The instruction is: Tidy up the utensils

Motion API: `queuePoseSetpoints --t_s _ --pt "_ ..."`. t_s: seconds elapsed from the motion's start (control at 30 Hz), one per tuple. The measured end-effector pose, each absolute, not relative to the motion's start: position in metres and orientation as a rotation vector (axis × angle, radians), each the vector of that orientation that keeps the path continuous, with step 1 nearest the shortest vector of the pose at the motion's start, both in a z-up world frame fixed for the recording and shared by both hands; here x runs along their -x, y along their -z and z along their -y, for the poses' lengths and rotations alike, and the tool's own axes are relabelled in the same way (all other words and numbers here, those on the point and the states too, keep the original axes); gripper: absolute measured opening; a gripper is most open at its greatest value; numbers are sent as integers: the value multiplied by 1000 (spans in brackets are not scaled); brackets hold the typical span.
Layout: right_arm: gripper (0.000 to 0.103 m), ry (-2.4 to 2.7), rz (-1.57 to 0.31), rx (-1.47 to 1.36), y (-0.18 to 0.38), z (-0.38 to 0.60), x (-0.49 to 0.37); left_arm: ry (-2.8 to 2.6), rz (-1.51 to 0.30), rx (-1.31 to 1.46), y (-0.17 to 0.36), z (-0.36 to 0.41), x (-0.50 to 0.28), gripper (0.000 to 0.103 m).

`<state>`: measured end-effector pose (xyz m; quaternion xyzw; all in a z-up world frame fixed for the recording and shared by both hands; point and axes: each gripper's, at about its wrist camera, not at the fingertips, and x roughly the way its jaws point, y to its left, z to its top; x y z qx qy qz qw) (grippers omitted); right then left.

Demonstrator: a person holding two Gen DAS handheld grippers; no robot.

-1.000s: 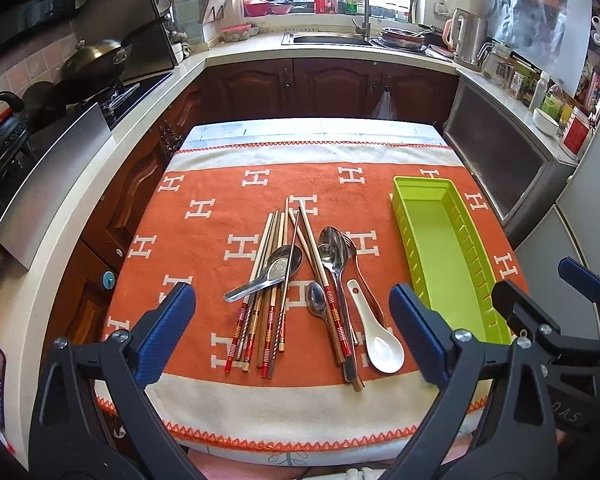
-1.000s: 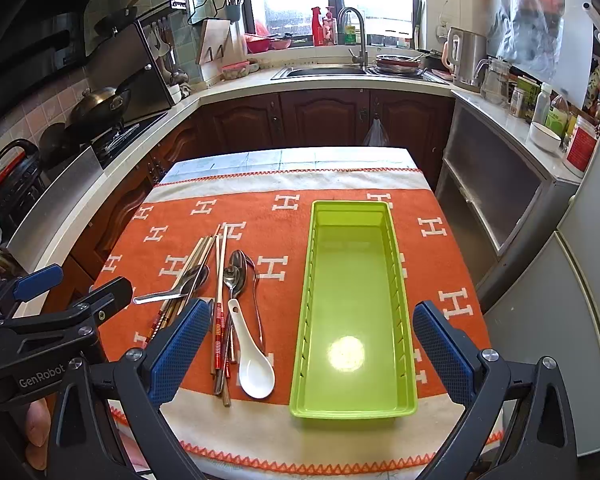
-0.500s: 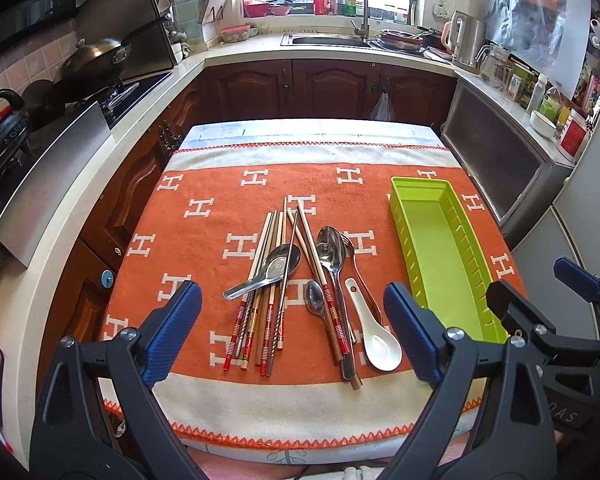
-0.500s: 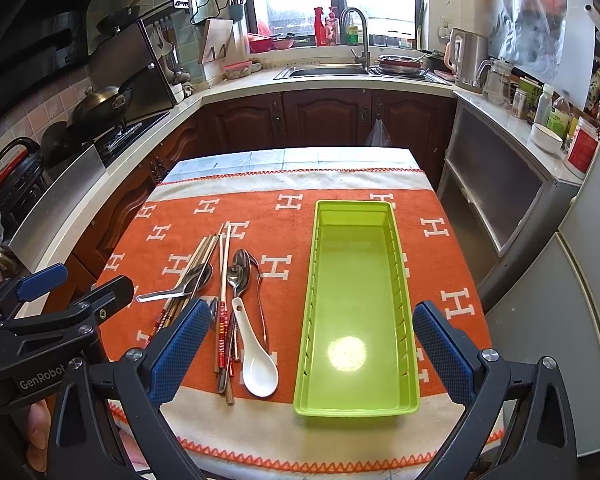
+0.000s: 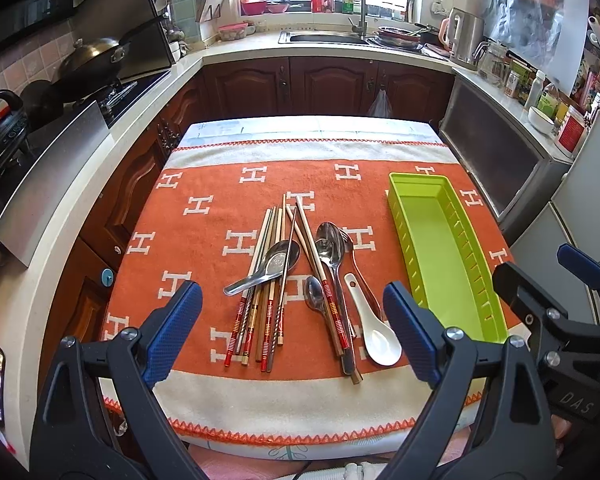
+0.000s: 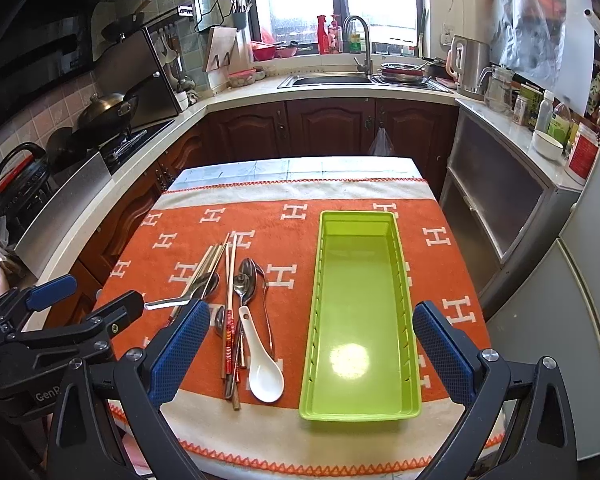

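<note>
Utensils lie in a loose heap on the orange cloth (image 5: 204, 248), left of the green tray (image 6: 396, 280): chopsticks (image 5: 274, 264), metal spoons (image 5: 330, 240) and a white spoon (image 5: 374, 332) nearest the tray. One metal spoon lies across the chopsticks. The tray holds nothing. The left gripper (image 5: 292, 332) hangs above the heap's near end, its jaws spread wide. The right gripper (image 6: 306, 354) hangs above the tray's near end, also spread and holding nothing.

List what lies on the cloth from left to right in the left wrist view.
Chopsticks bundle → white ceramic spoon → green plastic tray. The metal spoons overlap the chopsticks, so they are left out.
</note>
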<state>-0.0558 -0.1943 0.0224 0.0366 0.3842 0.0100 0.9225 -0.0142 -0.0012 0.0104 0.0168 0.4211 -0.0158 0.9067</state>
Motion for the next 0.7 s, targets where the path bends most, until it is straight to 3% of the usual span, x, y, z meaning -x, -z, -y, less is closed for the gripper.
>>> queuePoseSetpoints --t_s 0.7 --pt "103 -10 -770 -52 -46 190 57 76 -799 -41 -32 -10 16 91"
